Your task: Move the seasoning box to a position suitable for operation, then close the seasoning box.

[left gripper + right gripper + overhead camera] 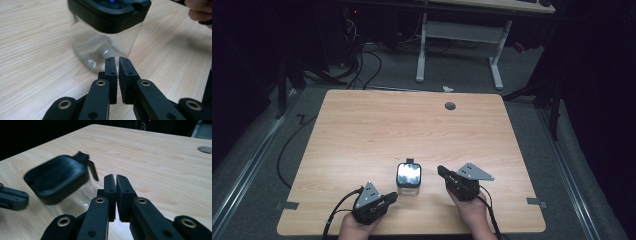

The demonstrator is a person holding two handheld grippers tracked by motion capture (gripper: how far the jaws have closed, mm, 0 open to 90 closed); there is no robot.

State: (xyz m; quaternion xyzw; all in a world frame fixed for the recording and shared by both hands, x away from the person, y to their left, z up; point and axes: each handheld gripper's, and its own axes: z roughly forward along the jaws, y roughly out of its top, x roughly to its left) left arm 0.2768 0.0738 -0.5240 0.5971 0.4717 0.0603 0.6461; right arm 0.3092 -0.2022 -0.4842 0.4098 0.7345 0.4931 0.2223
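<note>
A clear square jar [408, 179] with a black lid stands upright near the table's front edge, between my two grippers. My left gripper [391, 197] rests just left of and below it, shut on nothing, its tips [117, 60] a short way from the jar's glass wall [100, 47]. My right gripper [441, 171] sits to the jar's right, shut as well, with nothing between its jaws [113, 178]. In the right gripper view the jar's black lid [56, 176] with its latch lies left of the jaws, slightly blurred.
The wooden table [412, 125] has a round cable hole [450, 106] at the far right. Bits of grey tape [537, 202] mark its front corners. Behind the table, on the floor, stand a white desk frame [459, 45] and loose cables [362, 65].
</note>
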